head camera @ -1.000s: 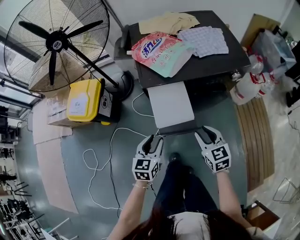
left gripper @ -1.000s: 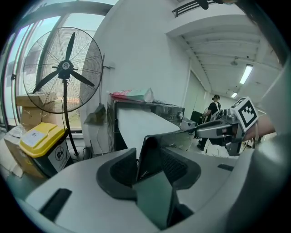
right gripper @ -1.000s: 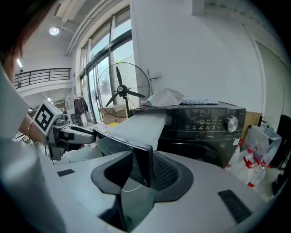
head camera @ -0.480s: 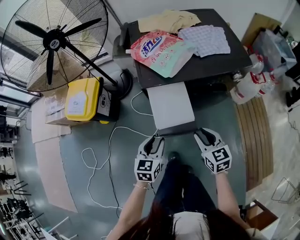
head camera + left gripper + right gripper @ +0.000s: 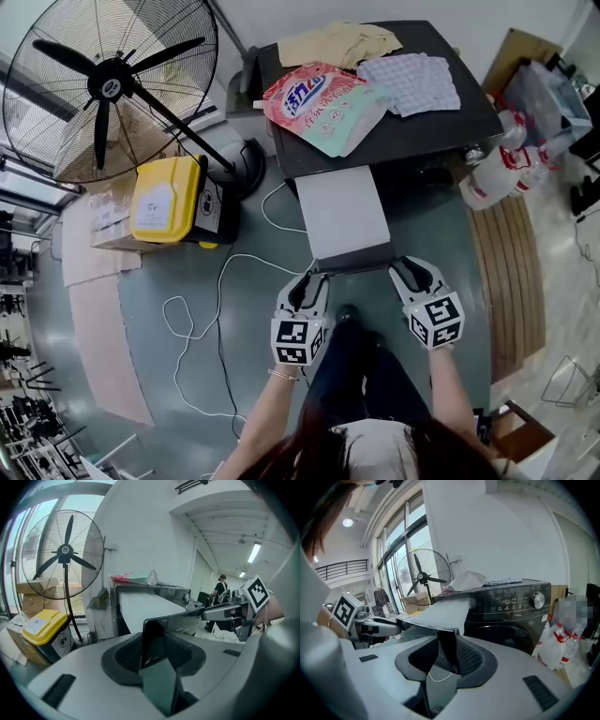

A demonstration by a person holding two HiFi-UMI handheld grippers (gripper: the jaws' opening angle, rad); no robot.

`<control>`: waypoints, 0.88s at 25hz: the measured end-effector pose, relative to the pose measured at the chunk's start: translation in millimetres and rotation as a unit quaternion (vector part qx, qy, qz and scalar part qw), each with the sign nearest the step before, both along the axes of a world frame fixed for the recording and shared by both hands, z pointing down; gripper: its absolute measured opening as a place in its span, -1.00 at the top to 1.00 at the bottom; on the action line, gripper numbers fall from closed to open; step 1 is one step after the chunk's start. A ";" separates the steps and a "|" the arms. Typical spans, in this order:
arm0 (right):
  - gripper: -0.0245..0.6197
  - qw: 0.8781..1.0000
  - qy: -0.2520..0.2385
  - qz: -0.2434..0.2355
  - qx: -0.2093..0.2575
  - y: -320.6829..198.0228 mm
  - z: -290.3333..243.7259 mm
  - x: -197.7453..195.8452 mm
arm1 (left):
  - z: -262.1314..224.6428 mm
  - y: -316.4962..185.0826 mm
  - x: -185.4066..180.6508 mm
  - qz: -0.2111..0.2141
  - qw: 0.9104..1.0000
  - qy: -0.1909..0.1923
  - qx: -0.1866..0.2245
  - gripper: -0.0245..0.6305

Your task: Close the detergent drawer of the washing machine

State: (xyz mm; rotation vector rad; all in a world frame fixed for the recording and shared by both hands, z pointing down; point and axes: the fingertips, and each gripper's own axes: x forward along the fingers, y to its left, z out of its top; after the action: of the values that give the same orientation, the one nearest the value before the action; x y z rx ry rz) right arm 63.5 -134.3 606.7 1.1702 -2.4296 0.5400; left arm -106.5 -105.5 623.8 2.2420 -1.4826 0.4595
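Detergent drawer [image 5: 342,216] stands pulled out — left tool [image 5: 312,279] and right tool [image 5: 410,270], jaws just closing, each clamp its front edge.

This looks like a workshop or test hall, not a home — the washing machine [image 5: 450,122] stands out in the open on a painted concrete floor [image 5: 178,375]. A big industrial pedestal fan [image 5: 111,89] stands beside it, a loose white cable [image 5: 170,306] trails across the ground, and cardboard boxes [image 5: 33,597] sit by tall windows [image 5: 401,550]. Overhead — strip lights [image 5: 254,552] and a railed mezzanine [image 5: 342,569].
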 end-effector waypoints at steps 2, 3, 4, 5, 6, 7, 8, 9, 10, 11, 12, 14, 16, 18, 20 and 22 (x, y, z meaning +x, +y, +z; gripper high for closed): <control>0.49 1.000 0.001 0.003 -0.003 -1.0 -0.2 0.7 | -0.3 -0.4 1.2 -0.001 1.000 0.000 -0.001 0.46; 0.49 1.000 0.000 0.006 -0.003 -1.8 -0.2 1.5 | -0.2 -0.9 2.2 -0.002 1.000 0.000 0.000 0.46; 0.49 1.000 0.000 0.008 -0.004 -2.8 0.1 2.1 | 0.1 -1.6 3.1 -0.002 1.000 0.001 0.000 0.46; 0.48 1.000 -0.001 0.009 -0.004 -3.6 0.3 2.5 | 0.3 -2.2 3.6 -0.001 1.000 0.001 0.000 0.46; 0.48 1.000 -0.003 0.010 -0.005 -4.1 0.4 2.5 | 0.4 -2.7 3.7 0.000 1.000 0.001 0.000 0.46; 0.48 1.000 -0.004 0.011 -0.006 -4.4 0.3 2.4 | 0.5 -2.9 3.6 0.003 1.000 0.001 0.000 0.46; 0.48 1.000 -0.005 0.012 -0.006 -4.6 0.3 2.3 | 0.6 -3.3 3.4 0.006 1.000 -0.001 -0.001 0.46; 0.48 1.000 -0.005 0.014 -0.007 -5.0 0.3 2.0 | 0.6 -4.0 3.0 0.007 1.000 -0.002 -0.002 0.46; 0.48 1.000 -0.005 0.017 -0.006 -5.9 0.4 1.4 | 0.3 -5.4 2.2 0.006 1.000 -0.003 -0.002 0.46; 0.48 1.000 -0.005 0.020 -0.005 -7.7 0.3 0.5 | -0.1 -7.8 1.0 0.004 1.000 -0.002 -0.001 0.46; 0.48 1.000 -0.006 0.024 -0.004 -10.4 0.0 -0.6 | -0.5 -10.9 -0.3 0.002 1.000 -0.002 -0.001 0.46; 0.48 1.000 -0.005 0.028 -0.001 -17.2 -1.1 -2.7 | -1.2 -17.9 -2.4 0.002 1.000 -0.001 0.000 0.46; 0.48 1.000 -0.003 0.027 -0.001 -23.1 -1.8 -4.8 | -1.9 -23.8 -4.0 0.006 1.000 -0.001 -0.001 0.46; 0.48 1.000 -0.001 0.027 -0.002 -26.8 -1.2 -6.8 | -1.5 -28.2 -5.8 0.006 1.000 -0.001 -0.002 0.46; 0.48 0.999 -0.001 0.032 -0.003 -30.4 -0.5 -8.3 | -0.8 -32.4 -7.5 0.004 1.000 0.000 -0.004 0.45; 0.48 0.999 -0.001 0.040 -0.002 -35.5 -0.9 -9.5 | -1.1 -38.1 -9.0 0.003 1.000 0.002 -0.005 0.45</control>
State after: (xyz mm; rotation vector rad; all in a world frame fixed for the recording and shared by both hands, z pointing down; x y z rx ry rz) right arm 54.0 -169.8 605.8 1.2707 -2.3904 0.5715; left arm -115.5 -143.7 622.6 2.2395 -1.4688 0.4629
